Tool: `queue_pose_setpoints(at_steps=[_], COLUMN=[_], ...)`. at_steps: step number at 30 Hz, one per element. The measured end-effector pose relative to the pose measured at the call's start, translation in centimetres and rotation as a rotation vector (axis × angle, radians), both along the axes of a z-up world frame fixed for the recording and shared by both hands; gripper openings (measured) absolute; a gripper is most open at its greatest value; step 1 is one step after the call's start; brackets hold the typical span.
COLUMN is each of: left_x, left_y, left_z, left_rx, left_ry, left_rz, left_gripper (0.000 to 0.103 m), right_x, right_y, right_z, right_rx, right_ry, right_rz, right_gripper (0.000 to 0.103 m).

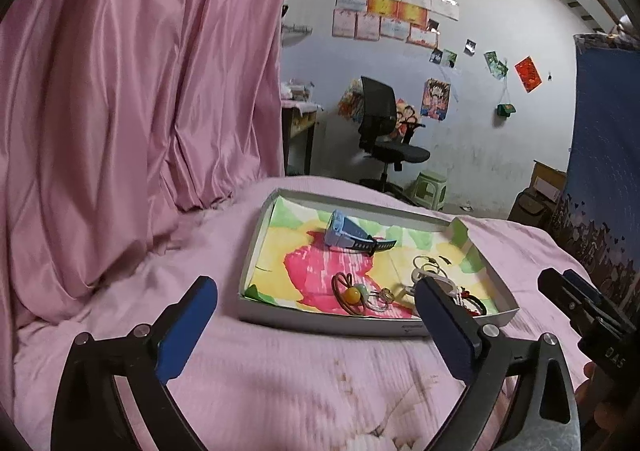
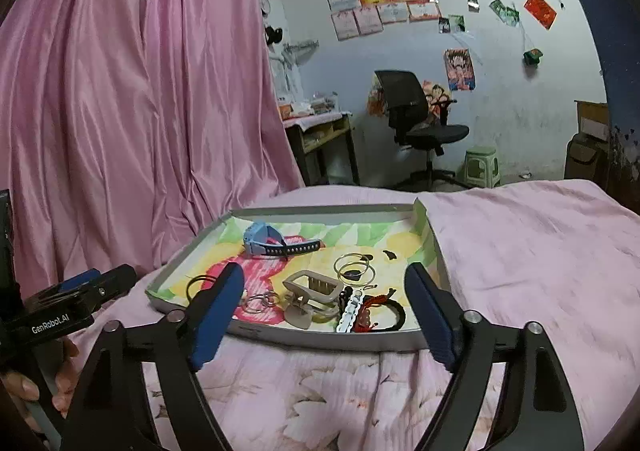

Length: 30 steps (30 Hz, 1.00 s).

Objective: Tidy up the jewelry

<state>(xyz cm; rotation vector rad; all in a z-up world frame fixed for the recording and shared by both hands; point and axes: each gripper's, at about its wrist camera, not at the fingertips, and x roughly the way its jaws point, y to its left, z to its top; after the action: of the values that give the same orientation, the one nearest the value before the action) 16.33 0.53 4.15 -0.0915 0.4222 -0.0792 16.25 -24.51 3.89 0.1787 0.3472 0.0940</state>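
Hovering over the pink quilted bed (image 2: 520,235), I hold my left gripper (image 1: 316,327) and right gripper (image 2: 324,311) spread and empty before the shallow grey cardboard tray (image 2: 320,337), where the tangled jewelry (image 2: 360,303) lies; next, I reckon, comes picking one piece.

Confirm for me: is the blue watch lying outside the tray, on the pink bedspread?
No, the blue watch lies inside the tray, near its far wall, on the colourful lining.
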Motion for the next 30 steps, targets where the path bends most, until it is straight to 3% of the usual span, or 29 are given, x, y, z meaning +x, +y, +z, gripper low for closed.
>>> queue_pose_setpoints(at_steps=[4, 10, 19, 30], left_x=[-1.9, -4.6, -8.2, -10.9], left_y=[0.2, 0.5, 0.7, 0.7], left_z=[0.0, -0.2, 0.1, -1.9], left_rx=[0.005, 0.013, 0.038, 0.026], left_ry=[-0.019, -0.041, -0.085, -0.055], left_rz=[-0.004, 0.005, 0.034, 0.098], left_gripper=[0.101, 0.101, 0.101, 0.101], right_x=[-1.9, -4.6, -7.8, -11.8], right_y=[0.0, -0.2, 0.8, 2.0], right_z=[0.2, 0.2, -0.1, -1.0], right_rx=[-0.002, 0.012, -0.035, -0.058], right_ry=[-0.039, -0.069, -0.078, -0.079], right_rz=[-0.017, -0.031, -0.002, -0.001], right_gripper=[0.091, 0.095, 0.095, 0.096])
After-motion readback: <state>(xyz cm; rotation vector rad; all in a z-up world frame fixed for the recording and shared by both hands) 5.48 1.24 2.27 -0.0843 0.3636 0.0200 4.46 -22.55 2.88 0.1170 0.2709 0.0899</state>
